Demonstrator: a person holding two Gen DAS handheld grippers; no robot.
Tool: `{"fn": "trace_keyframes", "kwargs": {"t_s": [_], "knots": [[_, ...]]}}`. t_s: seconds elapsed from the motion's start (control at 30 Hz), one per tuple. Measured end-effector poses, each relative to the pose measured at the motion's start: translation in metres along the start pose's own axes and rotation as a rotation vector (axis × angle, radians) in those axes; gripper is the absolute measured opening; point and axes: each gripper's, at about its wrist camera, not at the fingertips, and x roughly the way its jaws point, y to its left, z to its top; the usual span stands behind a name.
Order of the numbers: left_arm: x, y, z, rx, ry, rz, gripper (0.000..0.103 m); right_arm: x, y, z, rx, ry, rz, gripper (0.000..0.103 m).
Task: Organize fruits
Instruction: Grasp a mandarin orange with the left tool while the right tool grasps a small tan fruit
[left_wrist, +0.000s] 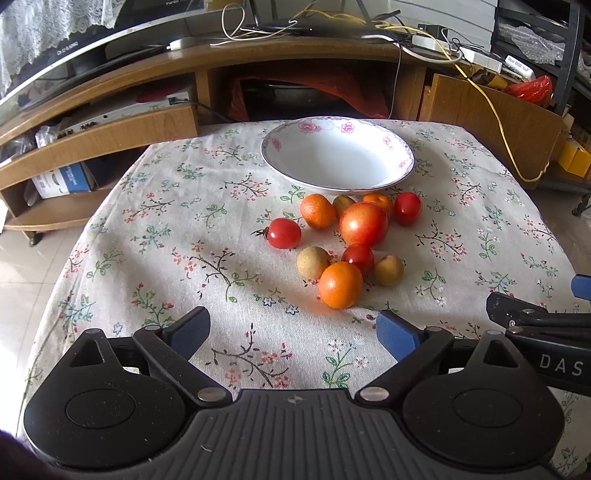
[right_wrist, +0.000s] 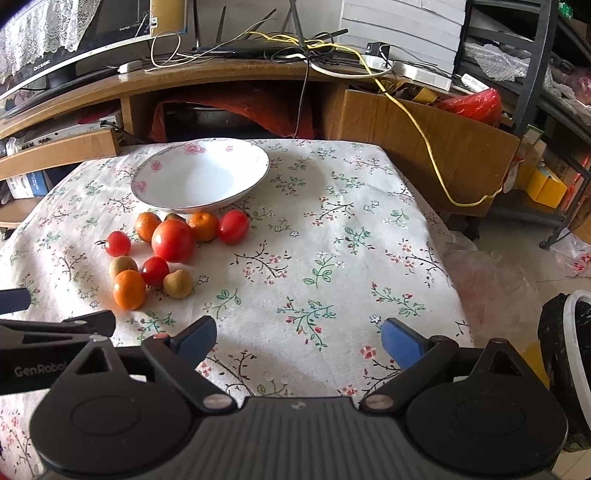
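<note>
A cluster of fruit lies on the floral tablecloth (left_wrist: 155, 236) just in front of an empty white bowl (left_wrist: 338, 155) with pink flowers on its rim. It holds a large red apple (left_wrist: 364, 224), small oranges such as the nearest one (left_wrist: 340, 284), cherry tomatoes (left_wrist: 283, 233) and brown longans (left_wrist: 313, 262). My left gripper (left_wrist: 293, 330) is open and empty, just short of the nearest orange. My right gripper (right_wrist: 299, 338) is open and empty over bare cloth, right of the fruit (right_wrist: 173, 240) and bowl (right_wrist: 199, 177).
A wooden TV stand (left_wrist: 258, 59) with cables, a router and a monitor stands behind the table. A loose wooden board (right_wrist: 424, 147) and a yellow cable lean at the back right. A black bin (right_wrist: 565, 354) sits on the floor by the table's right edge.
</note>
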Motion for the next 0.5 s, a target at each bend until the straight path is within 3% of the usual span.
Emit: {"fn": "trace_keyframes", "kwargs": {"t_s": [0.27,0.5], "knots": [[0.012,-0.005,0.004,0.066,-0.022,-0.036,0.093,0.004,-0.004,0.012,0.002,0.005,0.056,0.094],[0.032,-0.009,0.01,0.064,0.002,-0.066,0.085,0.012,-0.01,0.028,-0.011,0.007,0.097,0.089]]}}
